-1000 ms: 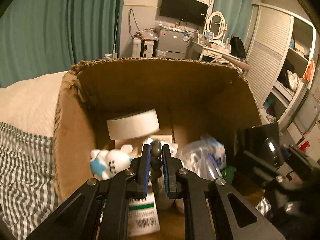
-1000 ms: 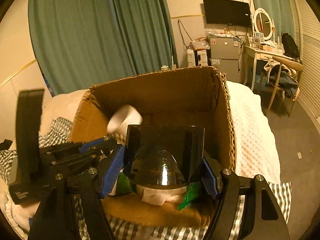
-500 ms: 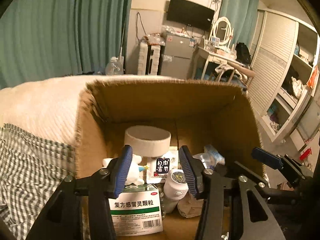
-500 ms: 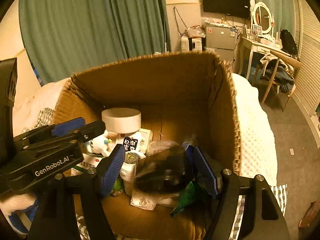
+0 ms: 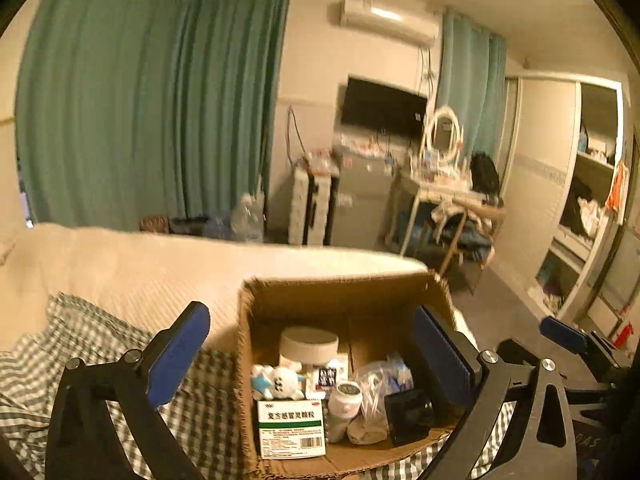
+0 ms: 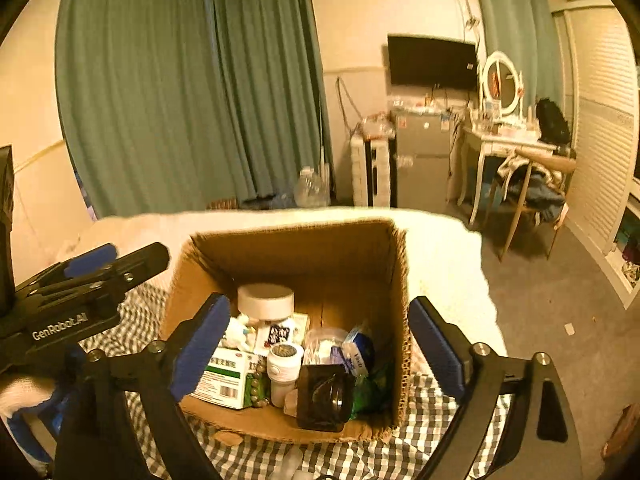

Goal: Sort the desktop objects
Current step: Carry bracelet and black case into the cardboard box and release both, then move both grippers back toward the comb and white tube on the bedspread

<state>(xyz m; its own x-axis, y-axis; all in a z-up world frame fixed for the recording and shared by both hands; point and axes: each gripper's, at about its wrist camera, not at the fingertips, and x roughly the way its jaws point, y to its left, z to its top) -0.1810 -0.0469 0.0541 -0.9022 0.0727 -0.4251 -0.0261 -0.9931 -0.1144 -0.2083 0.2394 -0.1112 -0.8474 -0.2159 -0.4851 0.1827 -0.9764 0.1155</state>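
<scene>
A cardboard box stands on a checked cloth and holds the sorted things. Inside lie a green-and-white medicine box, a white bottle, a black box, a white plush toy, a white round lid and a string of beads. My left gripper hangs above and before the box, its jaws opening wide with nothing between them. My right gripper is beside it, jaws also opening and empty.
The box sits on a bed with a checked cloth and a white quilt. Green curtains, a small fridge, a dressing table with a round mirror and a chair stand beyond.
The left gripper let go of the beads and the right let go of the black box, both now lying in the cardboard box. Both grippers opened and drew up and back.
</scene>
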